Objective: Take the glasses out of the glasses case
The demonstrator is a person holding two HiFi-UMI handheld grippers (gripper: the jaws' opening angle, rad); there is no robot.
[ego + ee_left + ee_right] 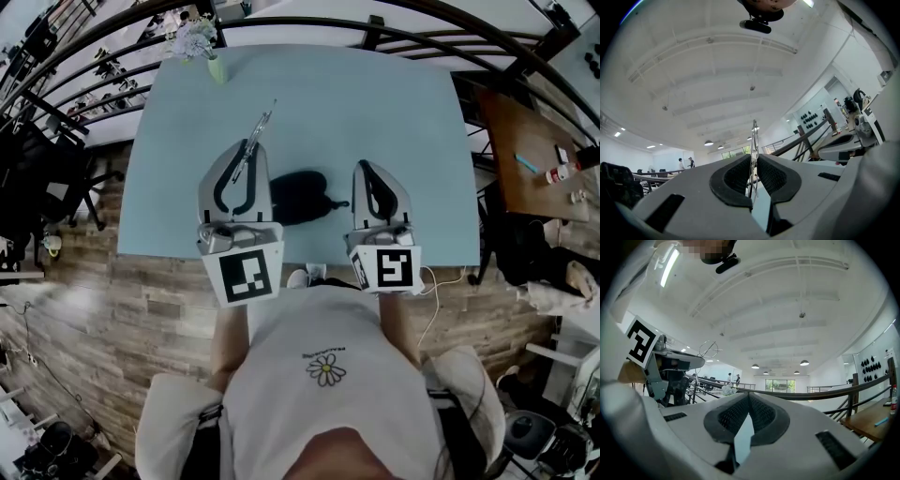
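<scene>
In the head view, the left gripper (251, 150) sits at centre left above the near edge of a pale blue counter (394, 103). Its jaws are clamped on the glasses (260, 127), a thin metal frame that sticks out past the tips toward the top of the frame, raised off the counter. In the left gripper view the frame stands edge-on between the ribbed pads, pinched on both sides and rising above them in mid-frame.

The case (300, 195), black and rounded, lies on the counter at centre frame, between the two grippers and near the counter's front edge. Whether it is open or closed cannot be told.

The right gripper (367, 169) is to the right of the case. In its own view the jaws meet at the tips with nothing between them.

A small vase of flowers (199, 42) stands at the counter's upper left corner, well apart from the rest.
</scene>
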